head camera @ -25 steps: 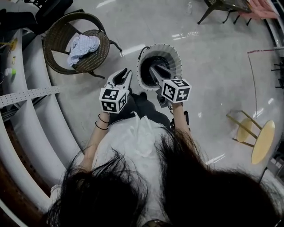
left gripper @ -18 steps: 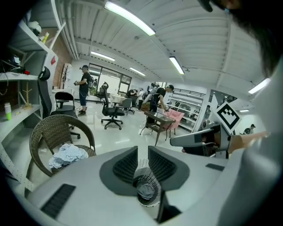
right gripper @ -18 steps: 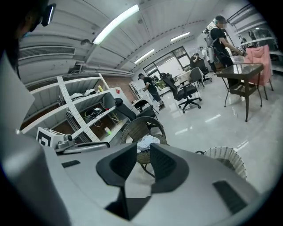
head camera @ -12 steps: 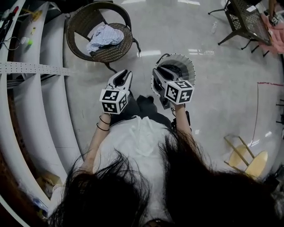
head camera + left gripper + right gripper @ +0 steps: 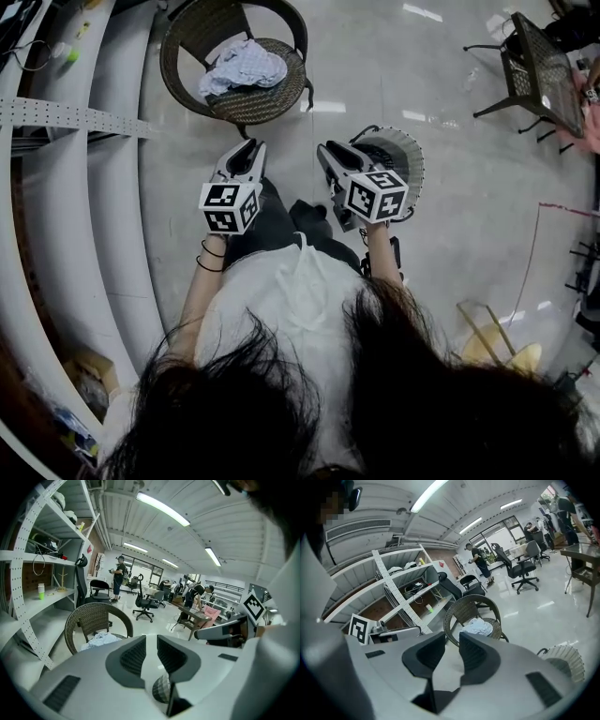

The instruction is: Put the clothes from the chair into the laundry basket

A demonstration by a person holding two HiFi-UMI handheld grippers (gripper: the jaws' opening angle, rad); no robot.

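Grabbing with jaws this narrow may pinch only a fold, so the clothes (image 5: pixel 246 67), heaped on the chair (image 5: pixel 184 45) ahead, could spill onto the glossy floor (image 5: pixel 375 66) short of the laundry basket (image 5: pixel 409 161). Left gripper (image 5: pixel 246 150) and right gripper (image 5: pixel 330 155) are barely parted and empty. Shelves (image 5: pixel 66 141) line the left of the workshop.

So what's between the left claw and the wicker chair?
Only bare glossy grey floor separates left claw from round brown wicker chair, per the head view.
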